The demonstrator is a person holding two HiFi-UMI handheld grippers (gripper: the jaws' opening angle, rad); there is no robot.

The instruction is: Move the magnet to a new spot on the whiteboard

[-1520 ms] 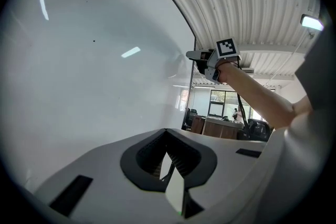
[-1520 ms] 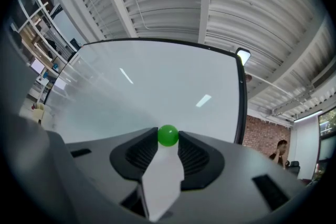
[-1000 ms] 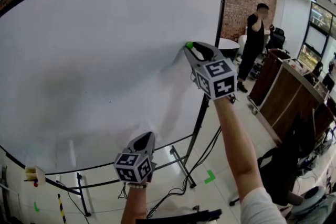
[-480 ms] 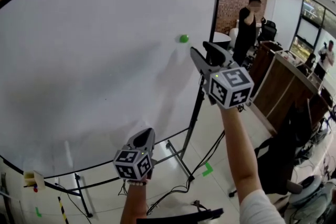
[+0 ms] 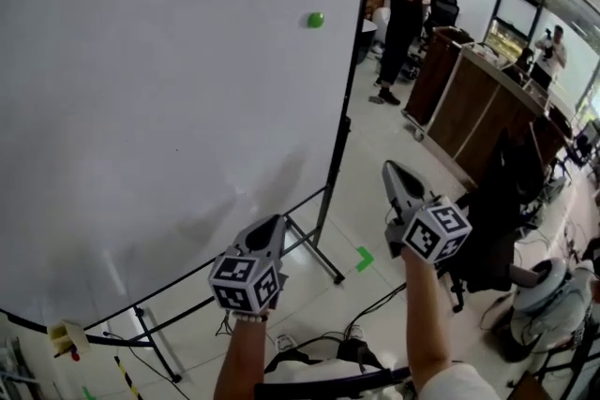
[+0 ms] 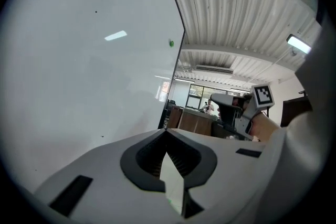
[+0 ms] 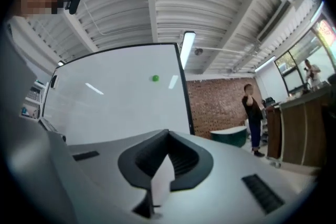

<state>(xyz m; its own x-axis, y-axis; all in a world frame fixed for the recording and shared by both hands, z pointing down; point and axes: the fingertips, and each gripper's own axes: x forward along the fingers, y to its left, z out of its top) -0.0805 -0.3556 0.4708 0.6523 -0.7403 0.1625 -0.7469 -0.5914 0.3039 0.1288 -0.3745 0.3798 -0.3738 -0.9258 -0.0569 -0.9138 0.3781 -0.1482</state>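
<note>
A small green magnet (image 5: 315,19) sticks to the big whiteboard (image 5: 150,108), high up near its right edge. It also shows in the left gripper view (image 6: 171,43) and the right gripper view (image 7: 155,78). My right gripper (image 5: 389,170) hangs low and well away from the board, to the right of its frame, shut with nothing in it (image 7: 168,134). Lower left of it, my left gripper (image 5: 266,232) is held in front of the board's bottom edge. Its jaws meet at the tip, empty (image 6: 167,132).
The whiteboard stands on a black metal stand (image 5: 314,244) with cables on the floor beneath. A green tape mark (image 5: 364,259) lies on the tiles. Wooden counters (image 5: 473,98) and dark chairs (image 5: 511,201) line the right. A person in black (image 5: 405,0) stands at the back.
My right gripper let go of the magnet, drew back from the board, dropped low and shut. The magnet stays on the board. The left gripper has barely moved.
</note>
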